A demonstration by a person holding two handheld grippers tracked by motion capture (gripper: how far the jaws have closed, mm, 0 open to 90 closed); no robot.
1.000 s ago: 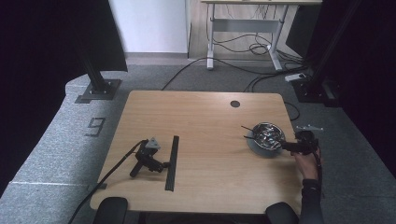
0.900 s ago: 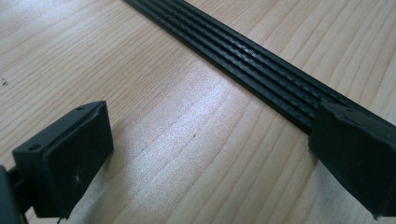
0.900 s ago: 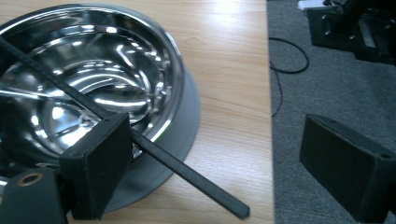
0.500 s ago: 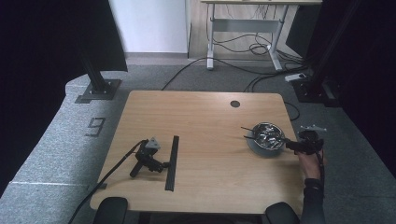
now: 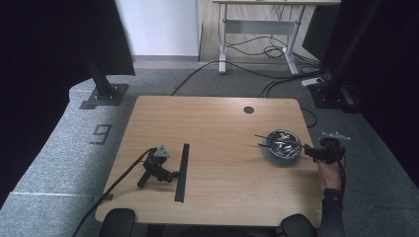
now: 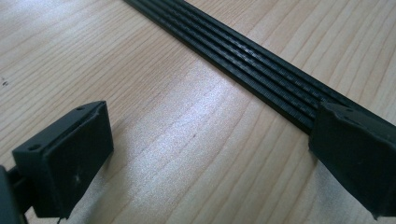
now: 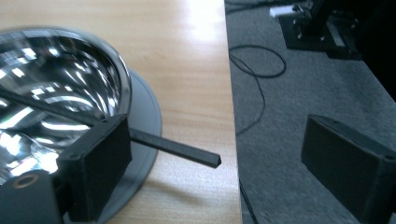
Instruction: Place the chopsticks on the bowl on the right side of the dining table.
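Note:
A shiny steel bowl [image 5: 282, 144] stands on a grey plate [image 5: 269, 156] near the table's right edge, with thin black sticks [image 5: 262, 137] in it. A hand at that edge holds my right gripper [image 5: 309, 149], which points at the bowl. In the right gripper view the right gripper [image 7: 224, 172] is open. One black stick [image 7: 177, 149] juts from the bowl [image 7: 70, 88] over the plate [image 7: 147, 116] and into the gap, untouched by the pads. My left gripper [image 5: 173, 176] lies on the table with no hand on it. It [image 6: 205, 163] is open beside a black ribbed strip [image 6: 243, 65].
The black strip [image 5: 182, 172] lies lengthwise on the left half of the wooden table [image 5: 217, 123]. The left gripper's cable [image 5: 118, 180] trails off the front left corner. A round cable hole [image 5: 248, 109] sits at the back right. Grey floor with cables [image 7: 261, 70] lies beyond the right edge.
The right gripper has shifted slightly by the bowl at the table's right edge. The left gripper and the strip have not moved.

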